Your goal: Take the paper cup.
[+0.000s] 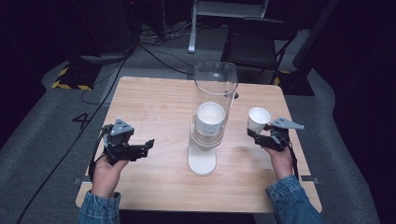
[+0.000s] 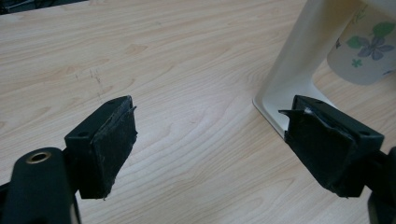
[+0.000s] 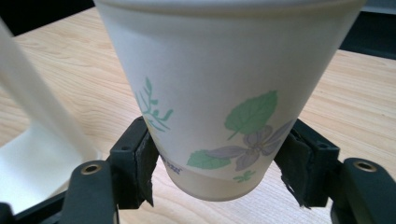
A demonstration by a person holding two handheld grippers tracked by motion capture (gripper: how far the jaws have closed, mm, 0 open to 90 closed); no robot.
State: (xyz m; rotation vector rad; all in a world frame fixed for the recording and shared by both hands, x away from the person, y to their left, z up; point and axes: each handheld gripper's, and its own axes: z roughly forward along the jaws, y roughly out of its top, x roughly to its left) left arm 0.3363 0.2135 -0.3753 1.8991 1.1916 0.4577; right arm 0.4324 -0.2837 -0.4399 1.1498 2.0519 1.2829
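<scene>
A clear tube cup dispenser point(image 1: 212, 107) on a white stand point(image 1: 202, 161) rises at the table's middle, with a stack of white paper cups point(image 1: 209, 119) inside. My right gripper point(image 1: 259, 133) is shut on a white paper cup point(image 1: 258, 119) with a flower print, held upright above the table to the right of the dispenser. In the right gripper view both pads press the lower sides of the paper cup point(image 3: 224, 98). My left gripper point(image 1: 148, 145) stands open to the left of the stand, nothing between its fingers point(image 2: 109, 140); the white stand point(image 2: 299, 60) shows beyond it.
The wooden table point(image 1: 159, 102) has bare room on both sides of the dispenser. A black folding chair point(image 1: 257, 44) and floor cables lie beyond the far edge. A flowered cup point(image 2: 366, 51) hangs at the dispenser's bottom in the left gripper view.
</scene>
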